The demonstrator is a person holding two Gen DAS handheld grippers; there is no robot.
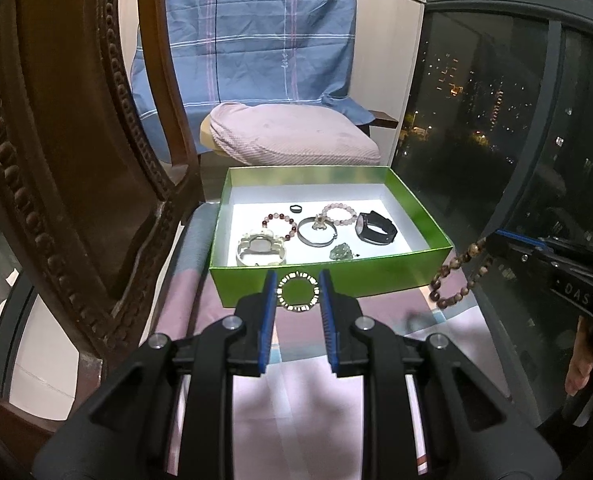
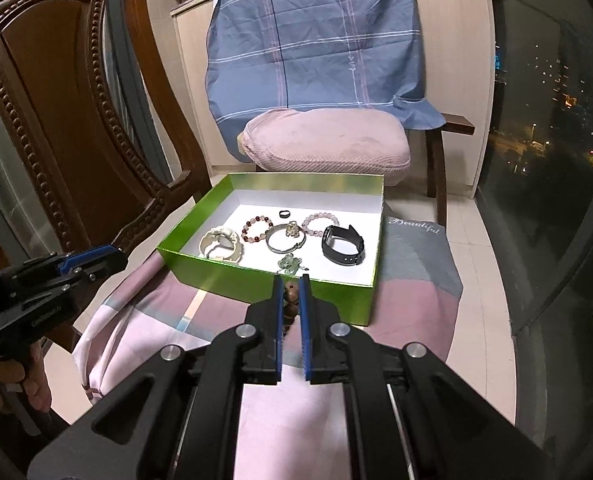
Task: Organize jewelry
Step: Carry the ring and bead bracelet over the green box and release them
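Observation:
A green box with a white floor stands on a pink and grey cloth. It holds several pieces: a black watch, bead bracelets, a metal bangle and a white bracelet. My left gripper is shut on a small white beaded bracelet, held in front of the box's near wall. My right gripper is shut on a brown wooden bead bracelet, which also hangs at the right of the left wrist view.
A carved wooden chair back stands close on the left. Behind the box is a chair with a pink cushion and a blue checked cloth. A dark window runs along the right.

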